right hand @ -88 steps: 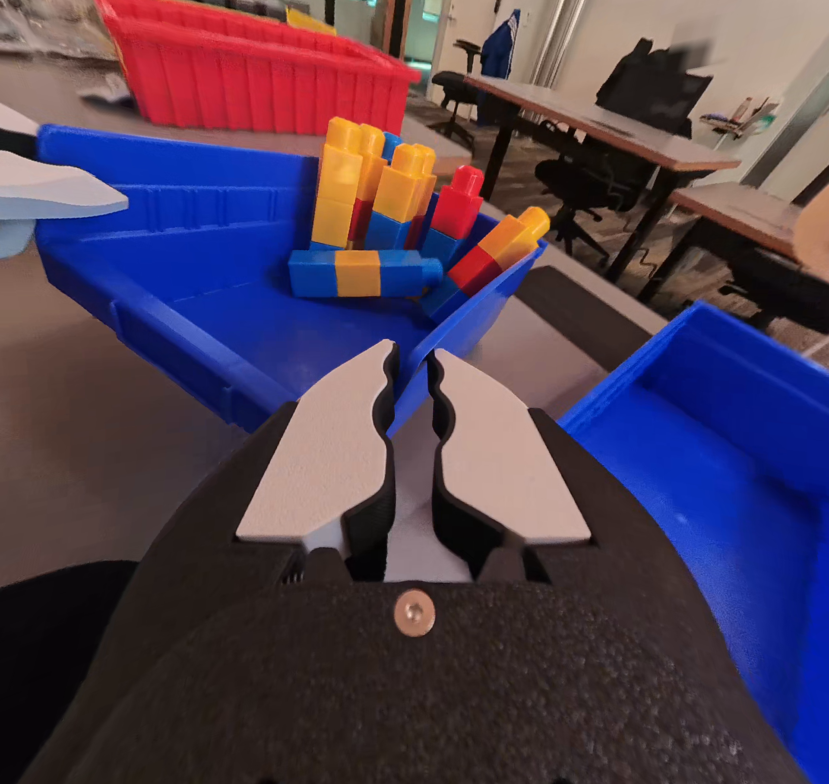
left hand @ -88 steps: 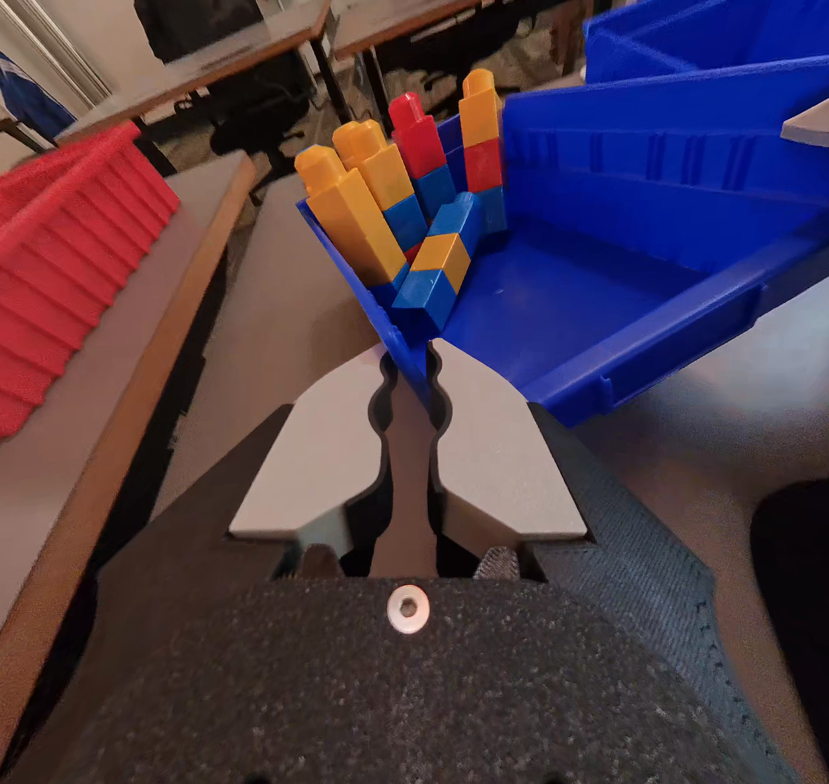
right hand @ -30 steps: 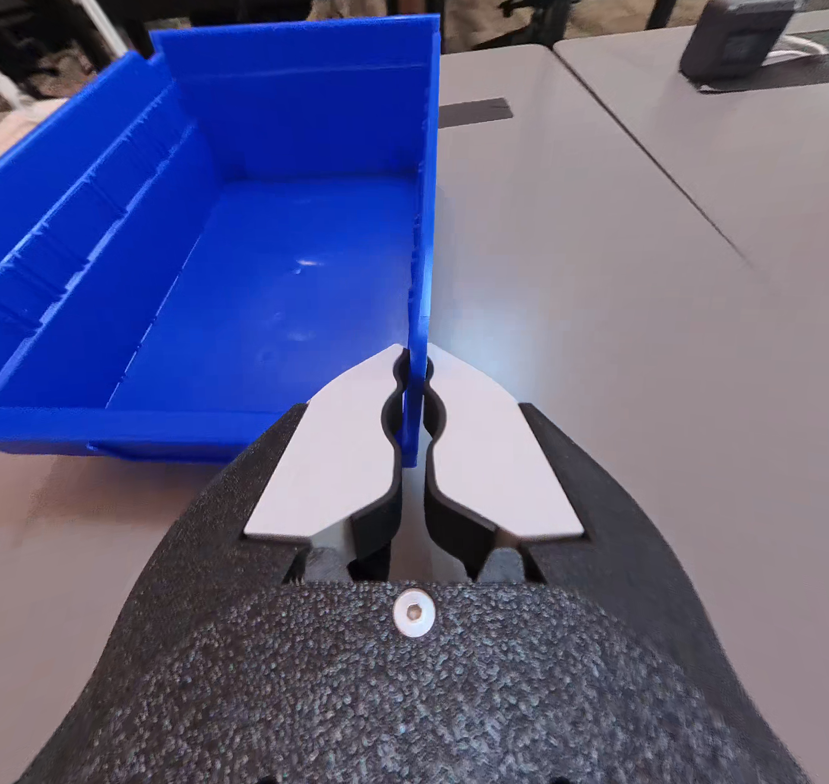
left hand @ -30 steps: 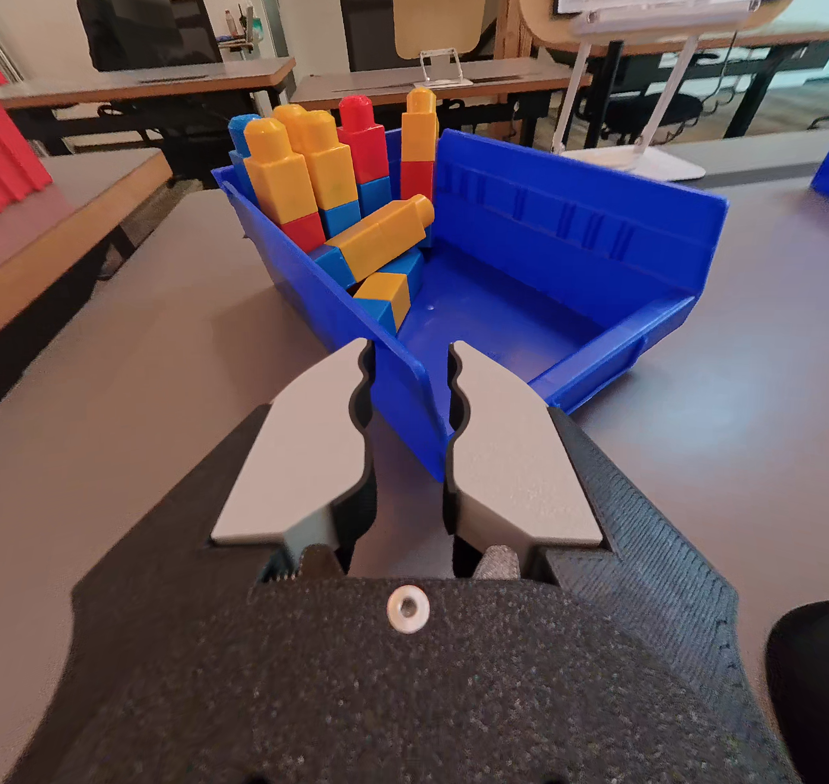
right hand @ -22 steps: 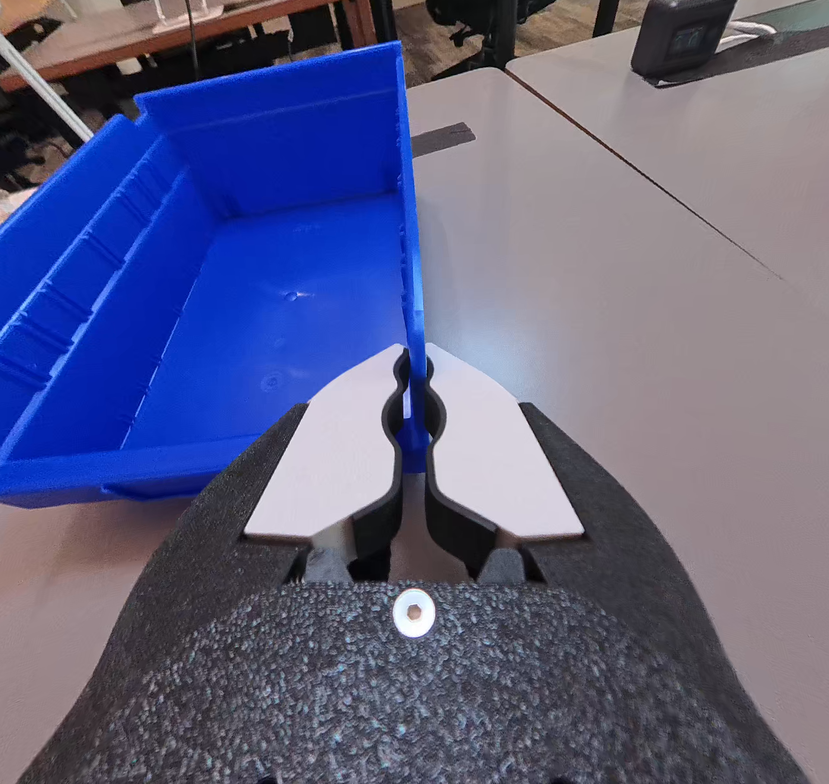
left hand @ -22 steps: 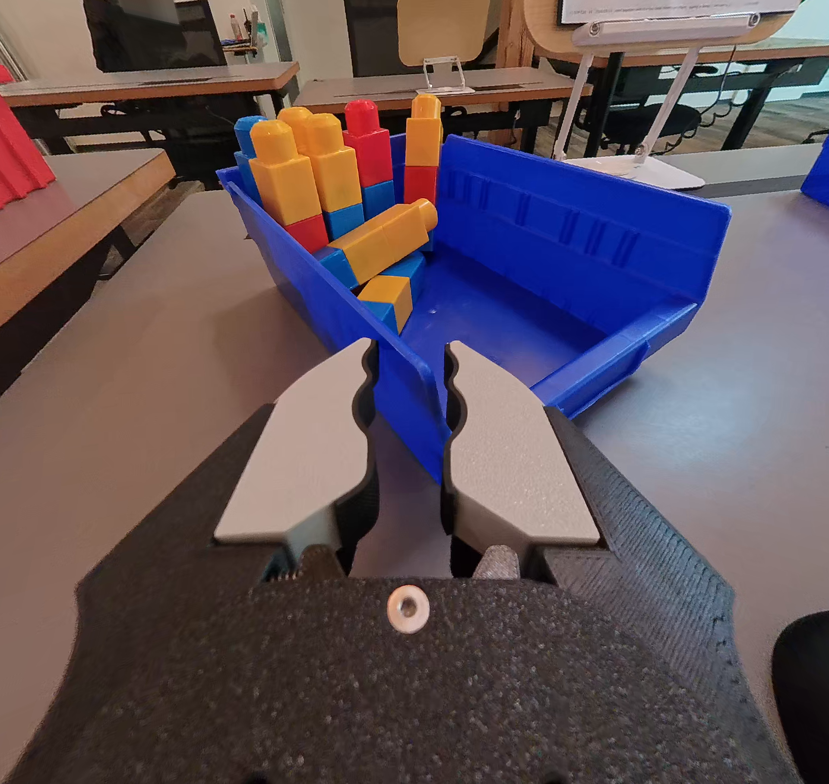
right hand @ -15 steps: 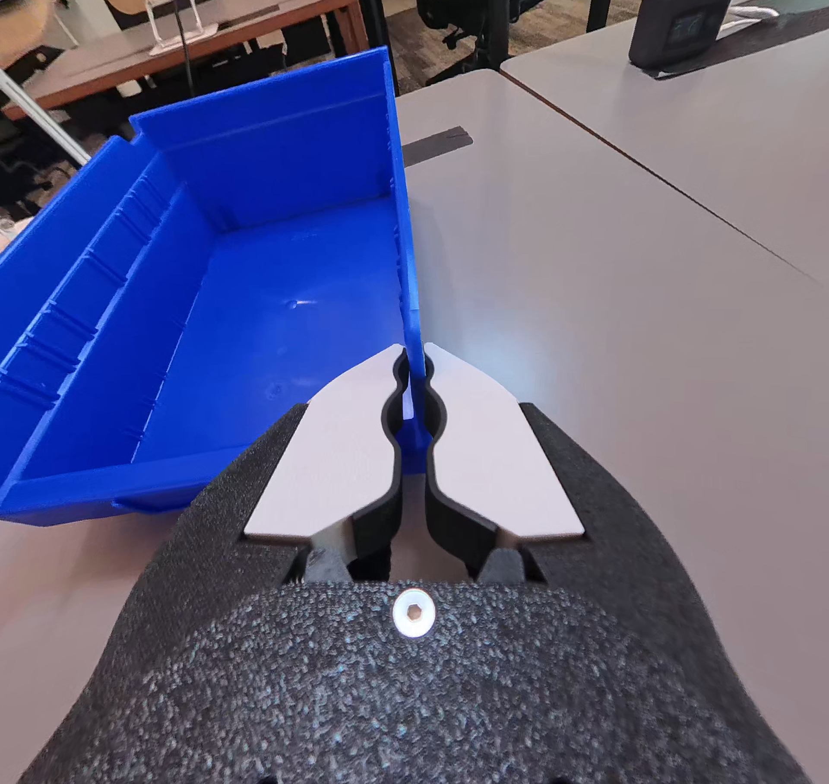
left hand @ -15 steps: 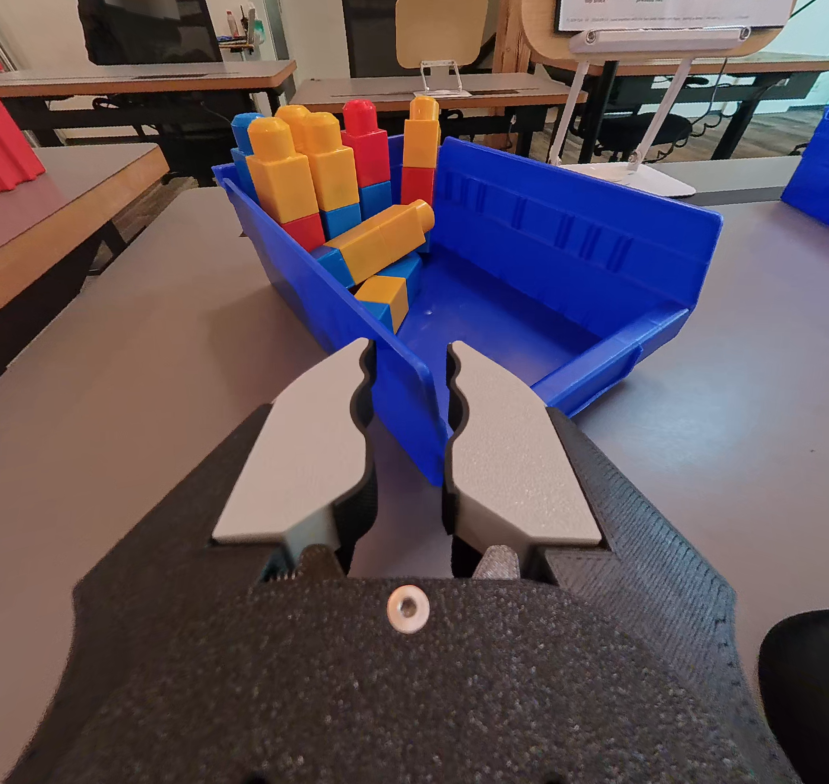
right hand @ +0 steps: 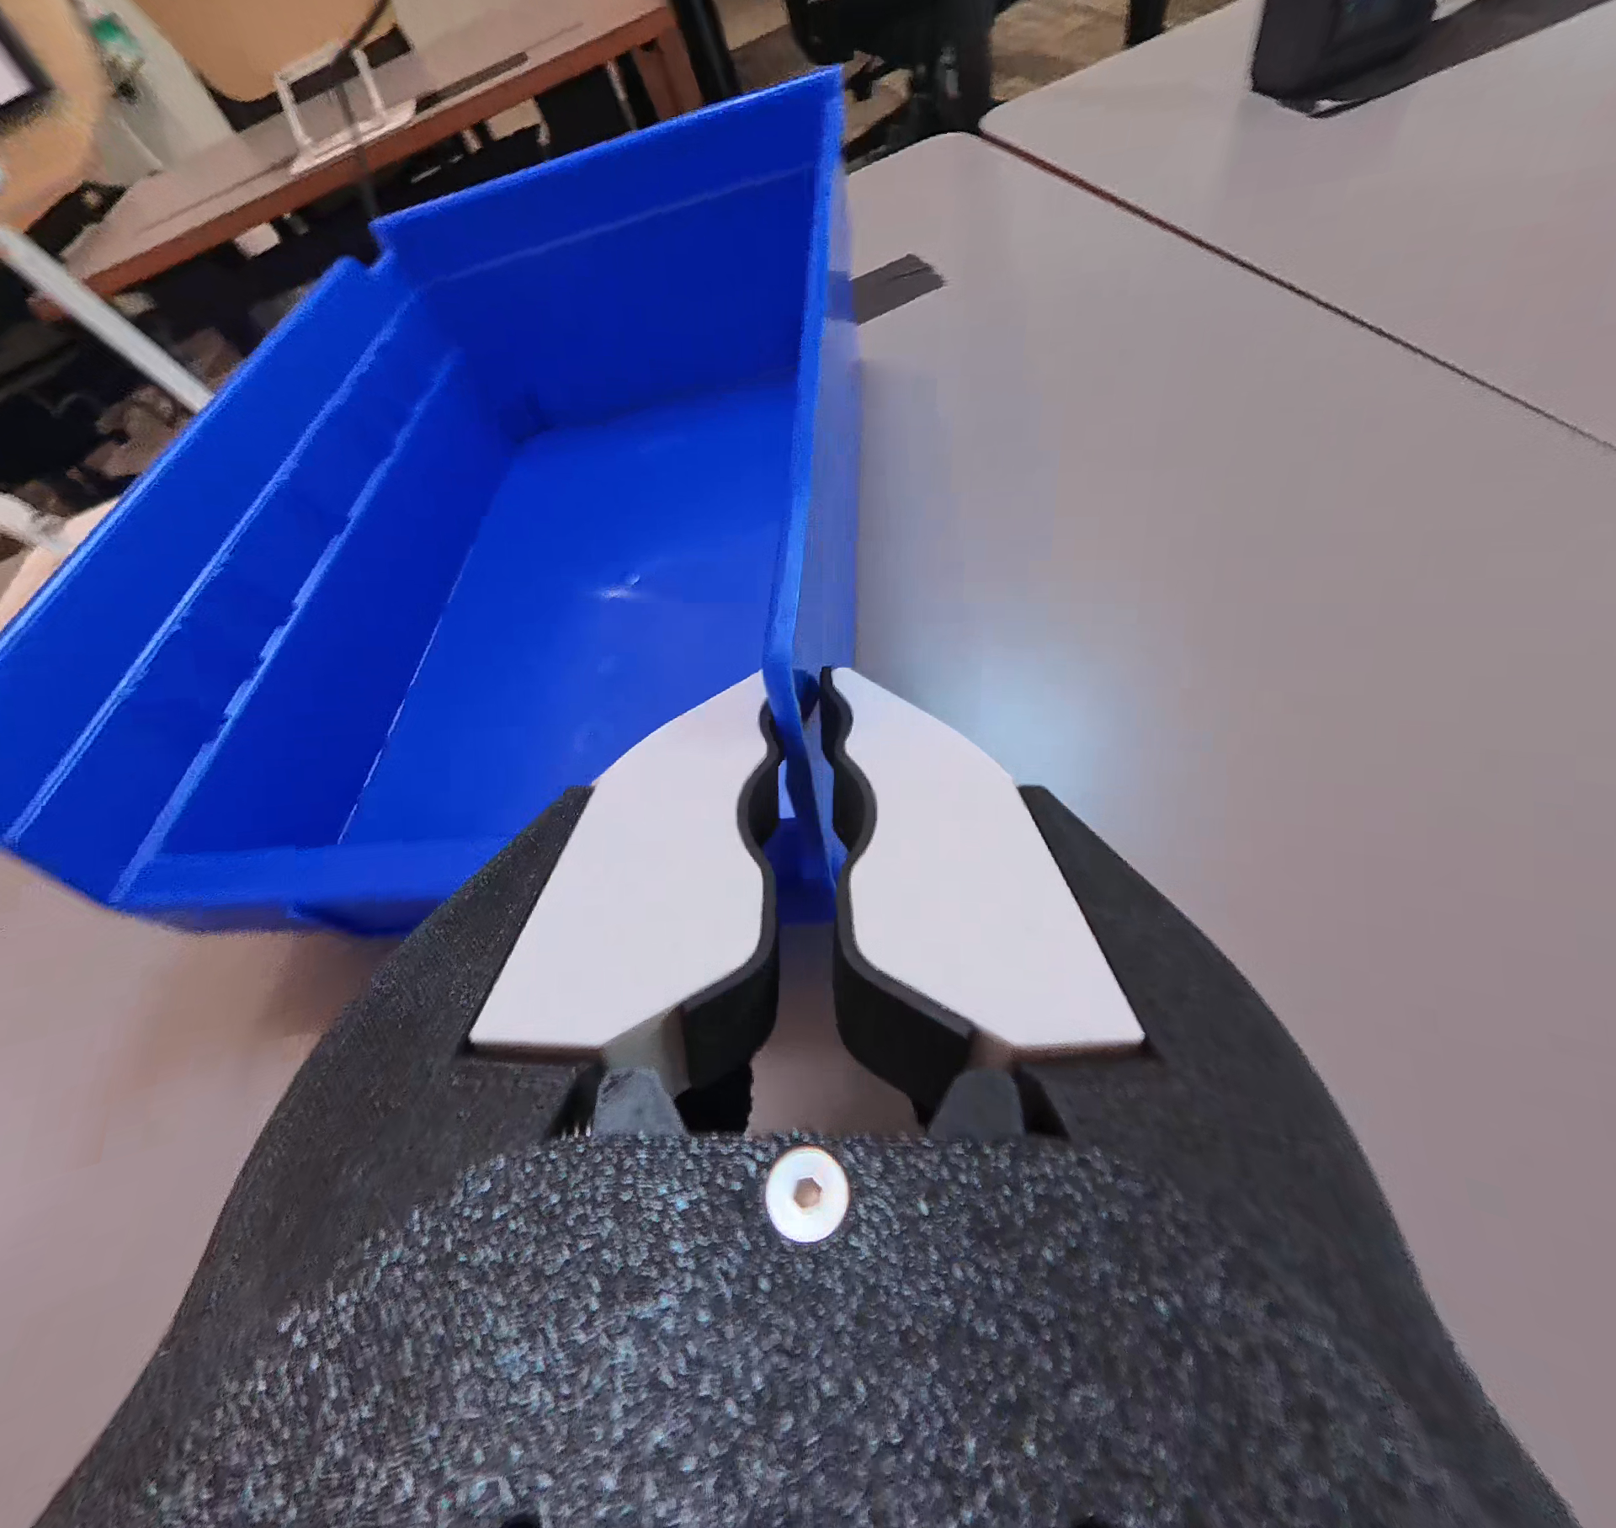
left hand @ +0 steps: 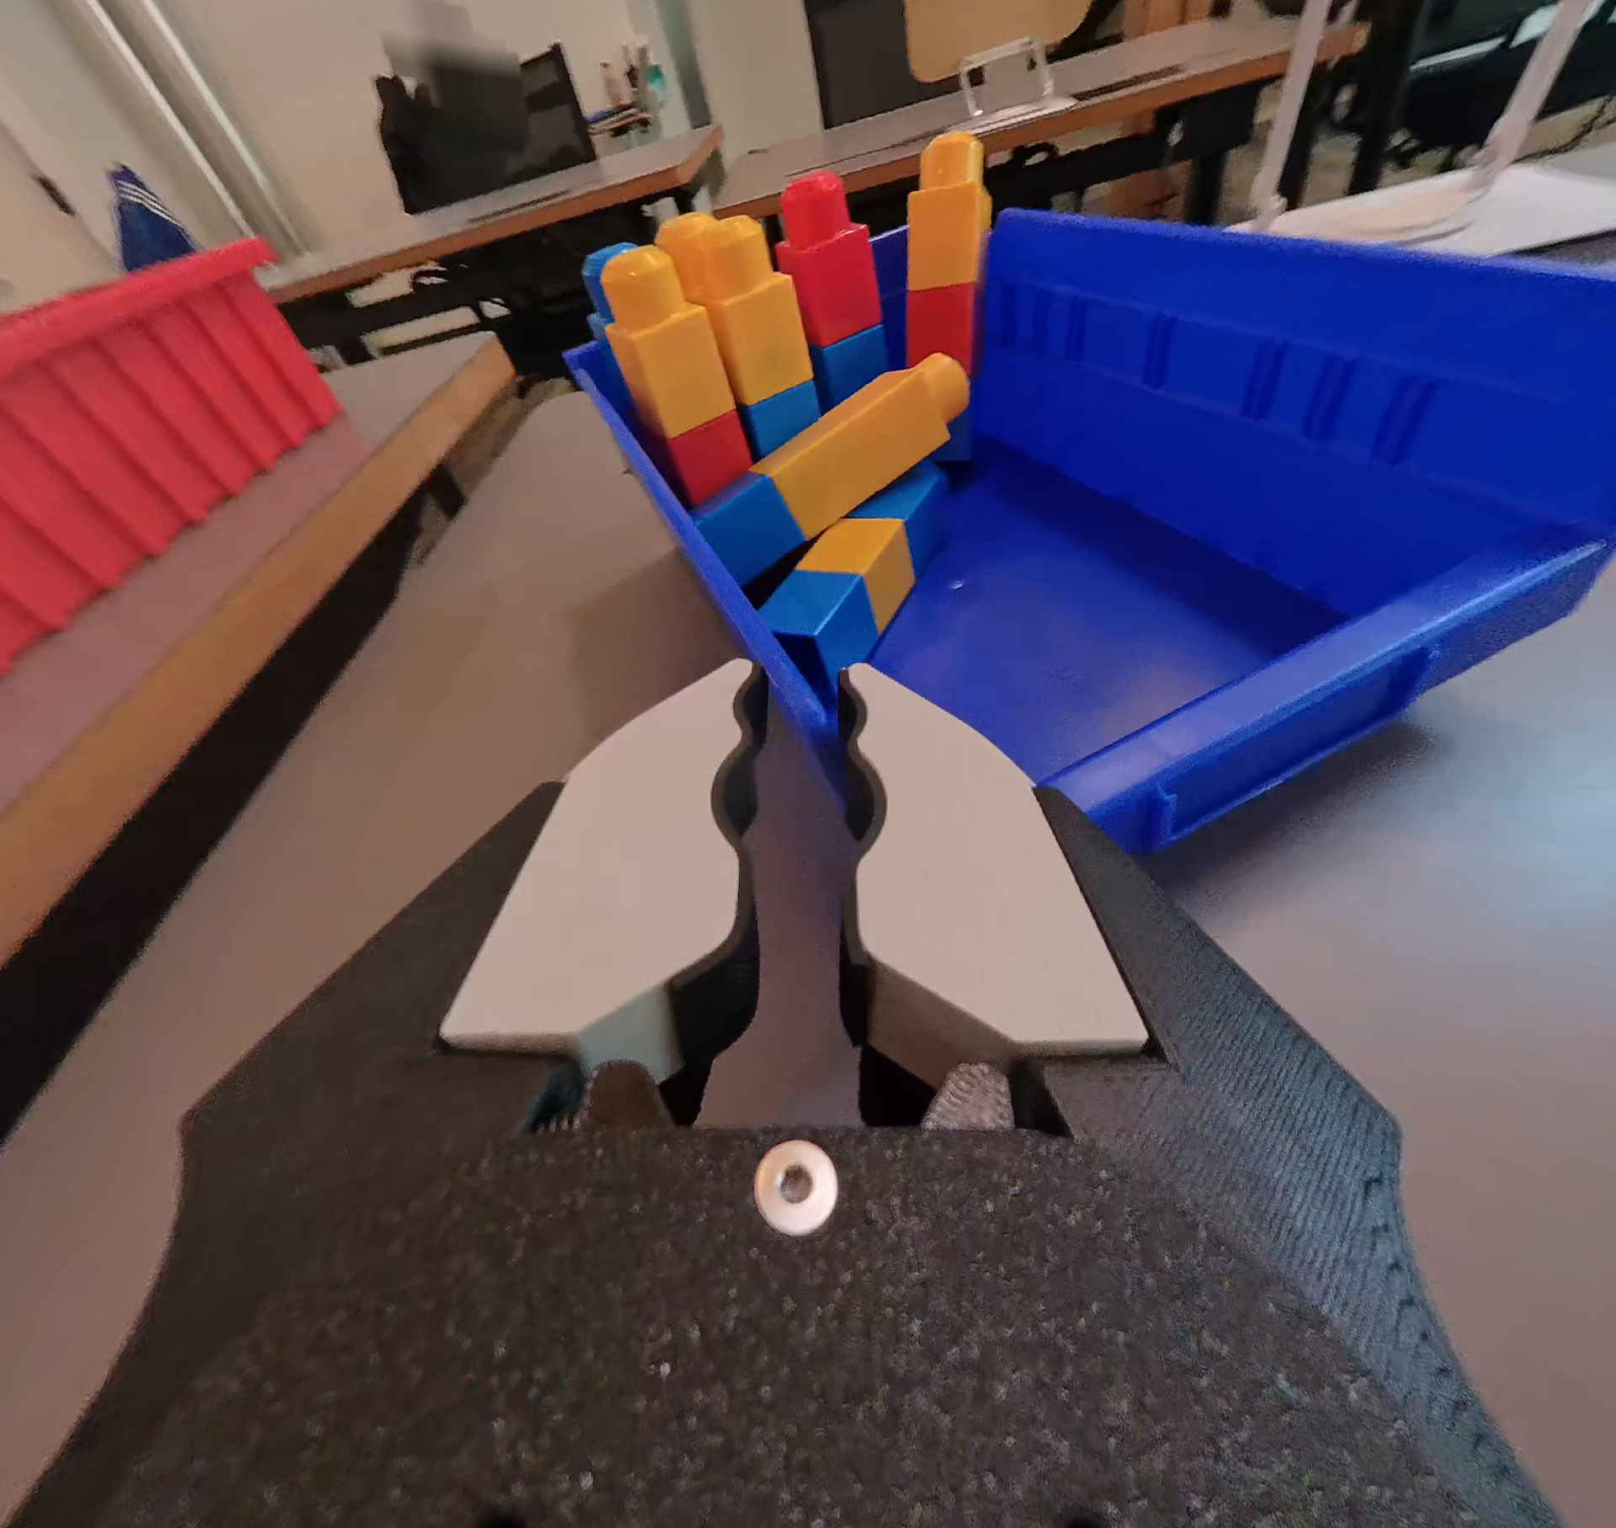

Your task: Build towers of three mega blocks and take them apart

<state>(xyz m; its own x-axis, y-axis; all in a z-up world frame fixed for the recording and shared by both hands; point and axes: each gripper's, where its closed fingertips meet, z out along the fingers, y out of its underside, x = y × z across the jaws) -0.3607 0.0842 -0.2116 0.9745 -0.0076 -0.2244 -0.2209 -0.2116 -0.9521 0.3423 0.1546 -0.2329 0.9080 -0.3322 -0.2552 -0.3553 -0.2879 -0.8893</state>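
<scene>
In the left wrist view, the side wall of a blue bin (left hand: 1224,401) is straddled by the left gripper (left hand: 800,681), whose narrowed jaws appear clamped on it, though blur leaves contact uncertain. Block towers (left hand: 743,349) are stacked at the bin's far end on the table (left hand: 525,611). In the right wrist view, the wall of an empty blue bin (right hand: 542,331) is pinched by the right gripper (right hand: 800,686).
</scene>
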